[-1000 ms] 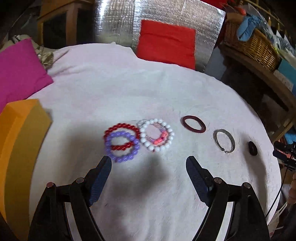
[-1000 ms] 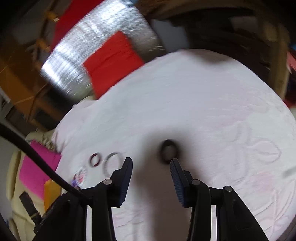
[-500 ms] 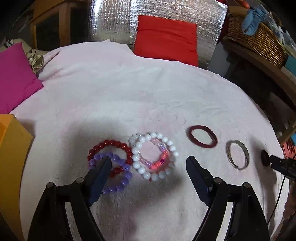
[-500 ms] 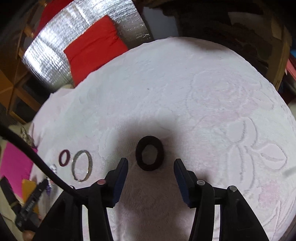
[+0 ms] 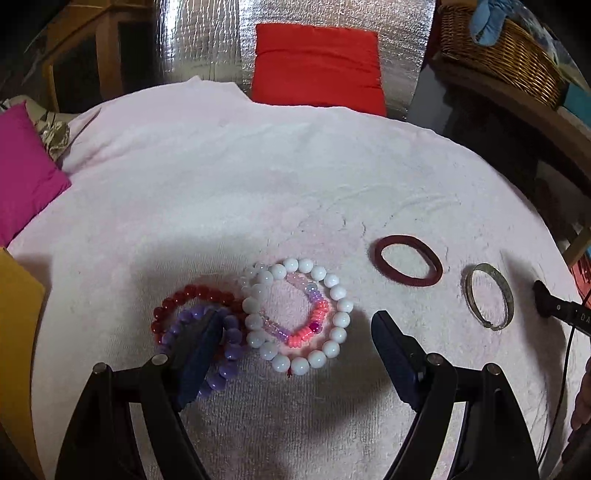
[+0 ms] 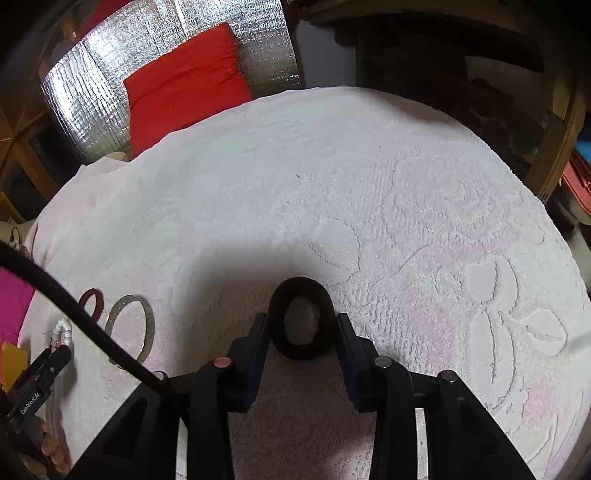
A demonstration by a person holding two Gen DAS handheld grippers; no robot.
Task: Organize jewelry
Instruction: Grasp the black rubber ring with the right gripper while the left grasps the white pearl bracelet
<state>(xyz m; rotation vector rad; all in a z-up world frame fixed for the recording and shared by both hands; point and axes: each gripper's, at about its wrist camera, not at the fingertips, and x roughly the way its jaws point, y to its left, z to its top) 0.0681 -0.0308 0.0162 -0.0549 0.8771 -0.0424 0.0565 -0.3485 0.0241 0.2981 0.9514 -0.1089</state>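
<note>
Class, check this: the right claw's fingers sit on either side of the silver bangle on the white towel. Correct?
Not quite. In the right wrist view, the right claw brackets the black ring, not the silver bangle, which lies apart to its left on the white towel.

Both views are sharp in the centre w/ heavy fisheye bending and black vignetting at the corners; the towel (image 5: 295, 177) is lit brightly from above, nearly blown out in the right wrist view. Dark soft shadows are cast under each gripper, and glare is thrown off the foil panel (image 5: 207, 33); background is left dim.
</note>
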